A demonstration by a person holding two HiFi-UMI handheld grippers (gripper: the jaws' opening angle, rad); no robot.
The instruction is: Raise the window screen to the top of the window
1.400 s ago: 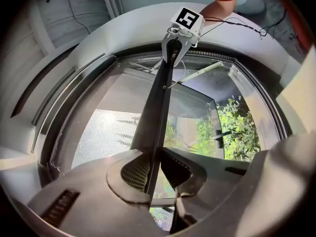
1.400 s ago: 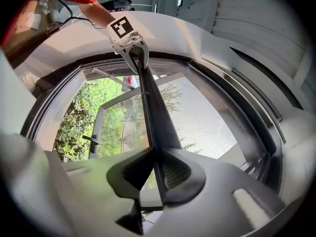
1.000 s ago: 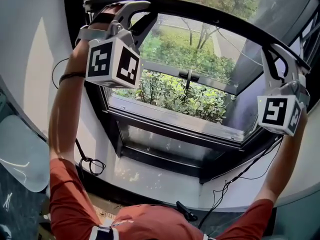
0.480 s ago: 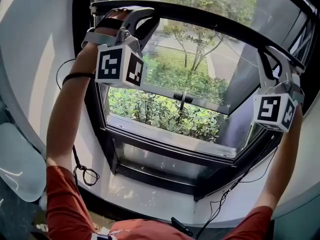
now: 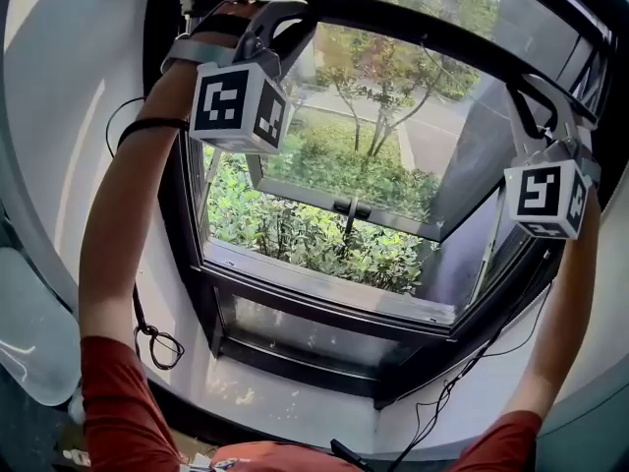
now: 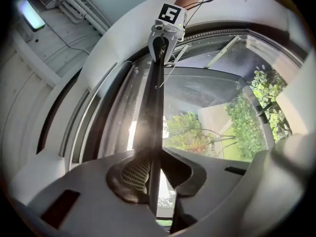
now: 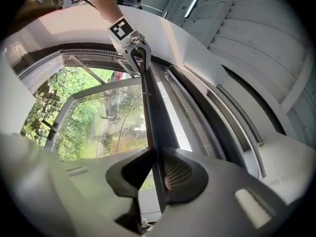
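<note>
The window screen's dark bottom bar (image 5: 413, 29) runs across the top of the head view, with the mesh above it. My left gripper (image 5: 257, 10) is shut on the bar's left end, and the bar (image 6: 157, 98) sits pinched between its pads (image 6: 136, 172). My right gripper (image 5: 536, 91) holds the bar's right end. The bar (image 7: 148, 107) lies between its two jaws, which are opening a little while the pad (image 7: 177, 174) still touches it. Each gripper view shows the other gripper at the bar's far end: the right gripper (image 6: 165, 33) and the left gripper (image 7: 133, 46).
Below the bar, the black window frame (image 5: 324, 288) surrounds a casement sash swung outward, its handle (image 5: 349, 207) in the middle. Bushes and trees lie outside. Black cables (image 5: 157, 342) hang over the white sill. White walls curve in on both sides.
Both grippers have risen together with the bar. More of the open window and the garden shows beneath the bar now.
</note>
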